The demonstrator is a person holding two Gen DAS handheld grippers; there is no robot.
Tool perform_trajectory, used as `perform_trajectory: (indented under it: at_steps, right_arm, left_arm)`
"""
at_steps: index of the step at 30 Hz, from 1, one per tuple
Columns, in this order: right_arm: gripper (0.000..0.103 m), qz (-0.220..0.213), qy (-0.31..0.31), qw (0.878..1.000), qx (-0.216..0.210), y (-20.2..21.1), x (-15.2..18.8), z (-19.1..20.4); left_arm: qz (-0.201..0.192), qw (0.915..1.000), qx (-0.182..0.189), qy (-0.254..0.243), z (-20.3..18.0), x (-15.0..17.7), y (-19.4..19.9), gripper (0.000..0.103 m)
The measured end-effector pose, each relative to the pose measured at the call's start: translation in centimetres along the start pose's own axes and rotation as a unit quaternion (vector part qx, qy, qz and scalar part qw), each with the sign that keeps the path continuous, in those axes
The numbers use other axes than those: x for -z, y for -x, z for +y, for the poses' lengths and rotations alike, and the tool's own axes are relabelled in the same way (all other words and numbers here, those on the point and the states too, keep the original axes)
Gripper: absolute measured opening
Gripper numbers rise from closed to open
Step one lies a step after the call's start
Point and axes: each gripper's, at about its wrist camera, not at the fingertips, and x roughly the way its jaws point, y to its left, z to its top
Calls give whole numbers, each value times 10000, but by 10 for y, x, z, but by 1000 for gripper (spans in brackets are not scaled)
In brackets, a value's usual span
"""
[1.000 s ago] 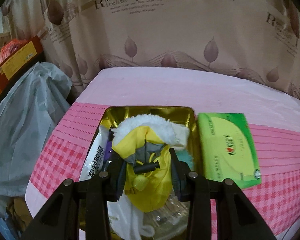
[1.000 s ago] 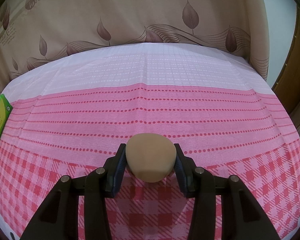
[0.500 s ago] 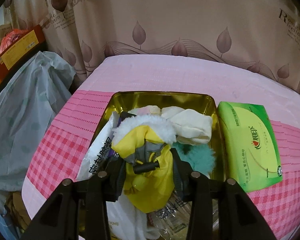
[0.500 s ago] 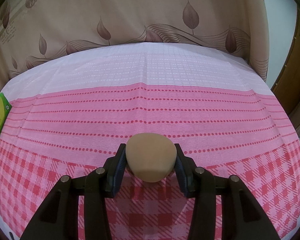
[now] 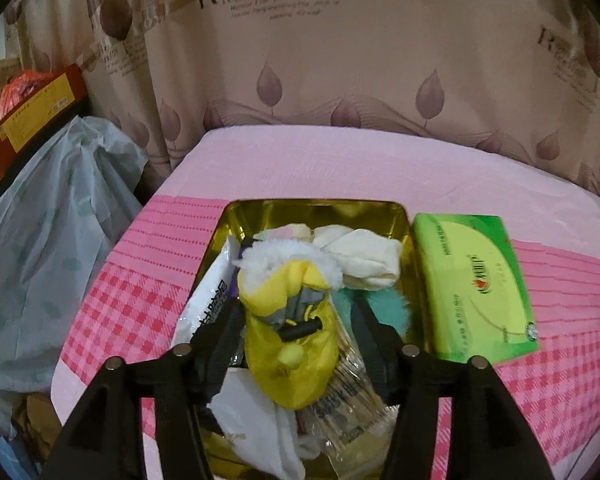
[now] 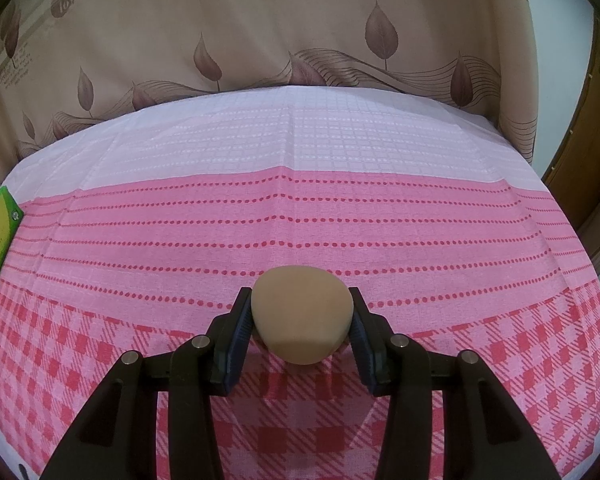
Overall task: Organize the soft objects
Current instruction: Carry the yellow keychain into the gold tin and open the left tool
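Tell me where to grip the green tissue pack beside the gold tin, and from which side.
Judging by its pose, grip the green tissue pack across its two long edges from above. It lies flat, with its left long edge close against the gold tin, so that finger has little room.

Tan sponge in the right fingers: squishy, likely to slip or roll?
The tan sponge probably compresses easily; the right gripper holds it by its sides. Its matte surface suggests decent grip. The rounded egg shape may roll a little if set down on the tablecloth.

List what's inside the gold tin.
Gold tin holds a yellow fleece-trimmed bootie, cream cloth, teal fluff and plastic packets. Anything underneath is covered.
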Motion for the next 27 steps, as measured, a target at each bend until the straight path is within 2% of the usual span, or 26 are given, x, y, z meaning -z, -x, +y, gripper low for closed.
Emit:
perform_trajectory:
  at_steps: [8,14,21,27]
  right_arm:
    - [41,-279,-26,9993,-267,14,0,-2]
    - [41,-382,173,9973,-605,35,-1,24]
    - [41,-520,871,9860,-1322,66,-12,110]
    - [41,-563,1574,9592,-2280,93,-18,221]
  left_arm:
    - [-391,9989,194,-181,-5,9,43,61]
    - [-660,9978,31,-50,6,23,67,61]
    - [-753,9960,-467,95,33,37,80,61]
    - [-691,9945,-693,376,63,51,81,61]
